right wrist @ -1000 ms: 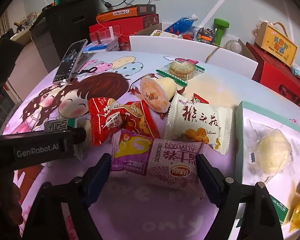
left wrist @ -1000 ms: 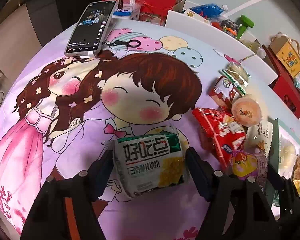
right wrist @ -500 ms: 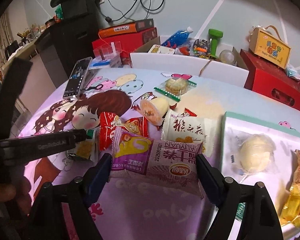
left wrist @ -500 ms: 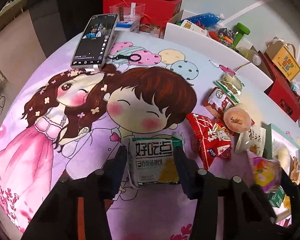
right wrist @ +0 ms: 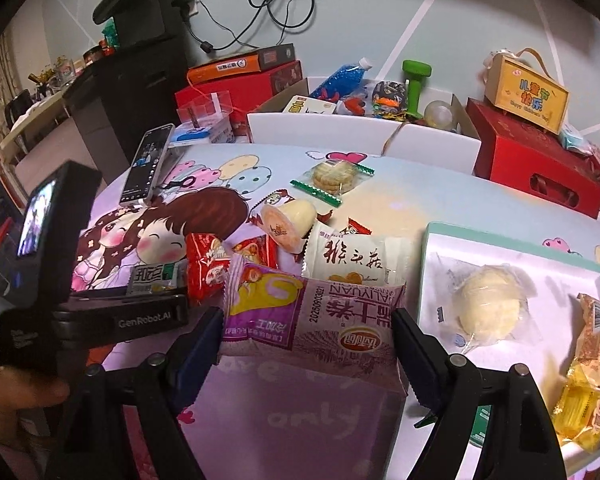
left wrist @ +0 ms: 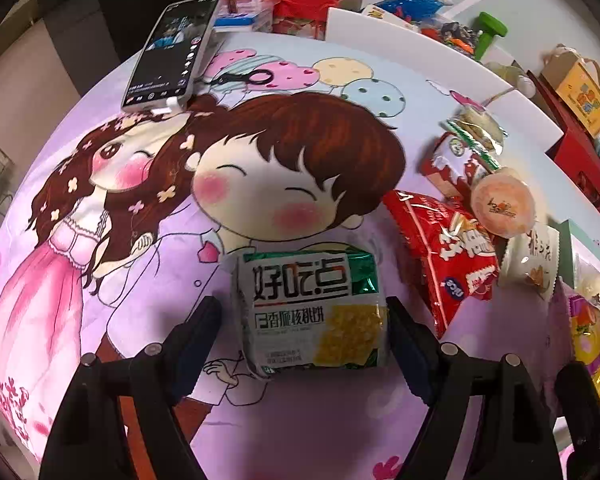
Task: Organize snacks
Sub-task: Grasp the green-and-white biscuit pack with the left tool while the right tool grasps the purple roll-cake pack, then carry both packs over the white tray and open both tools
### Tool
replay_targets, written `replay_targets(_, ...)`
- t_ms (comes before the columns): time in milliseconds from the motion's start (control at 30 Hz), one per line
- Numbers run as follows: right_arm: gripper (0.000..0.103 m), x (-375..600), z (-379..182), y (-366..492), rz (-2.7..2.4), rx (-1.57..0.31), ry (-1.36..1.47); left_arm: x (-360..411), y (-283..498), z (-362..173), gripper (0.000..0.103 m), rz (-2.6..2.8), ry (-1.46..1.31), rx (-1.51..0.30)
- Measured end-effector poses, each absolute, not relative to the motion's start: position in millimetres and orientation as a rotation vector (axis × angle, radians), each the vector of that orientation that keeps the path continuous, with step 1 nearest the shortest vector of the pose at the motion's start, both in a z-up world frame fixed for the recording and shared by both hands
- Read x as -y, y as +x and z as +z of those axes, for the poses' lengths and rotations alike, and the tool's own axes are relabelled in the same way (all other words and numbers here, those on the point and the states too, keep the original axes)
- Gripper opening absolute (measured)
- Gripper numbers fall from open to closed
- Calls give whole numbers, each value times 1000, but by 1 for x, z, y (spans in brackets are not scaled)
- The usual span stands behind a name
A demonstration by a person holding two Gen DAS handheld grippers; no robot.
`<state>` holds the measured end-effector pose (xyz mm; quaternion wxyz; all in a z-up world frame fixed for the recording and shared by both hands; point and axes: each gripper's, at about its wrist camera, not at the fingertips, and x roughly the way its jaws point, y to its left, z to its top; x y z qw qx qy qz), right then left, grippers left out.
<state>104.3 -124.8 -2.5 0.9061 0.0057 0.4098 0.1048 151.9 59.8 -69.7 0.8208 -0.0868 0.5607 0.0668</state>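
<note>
Purple cartoon tablecloth (left wrist: 100, 280); red boxes (right wrist: 536, 168) behind.

Both views are bent strongly by the fisheye lens, and black vignetting is seen in the corners. The worktop (left wrist: 100, 280) is evenly and fairly brightly lit from above, with colours rendered saturated. A soft dark shadow is cast on the cloth to the left of the biscuit packet (left wrist: 312, 312). Glare is caught on the red snack bag (left wrist: 440, 256) and on the clear wrappers in the tray (right wrist: 512, 256). The far-left room is left dim. Focus is held sharp centrally, softened toward the edges.
</note>
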Motion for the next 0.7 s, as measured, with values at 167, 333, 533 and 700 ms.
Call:
replay_targets(167,85,128,-1,104,215,-842,23,-63,148,-62,67,133,-203,-1169)
replay_targets(333,85,131,4,101,213,-829,31,-67,143,-51,63,135,-212,-1146)
replay_targets(533,85,137,13,98,208,-809,44,-67,138,-28,63,130,-206,-1089)
replay_targets(700,85,151,23,94,188,-785,61,-52,134,-3,63,85,-192,-1024)
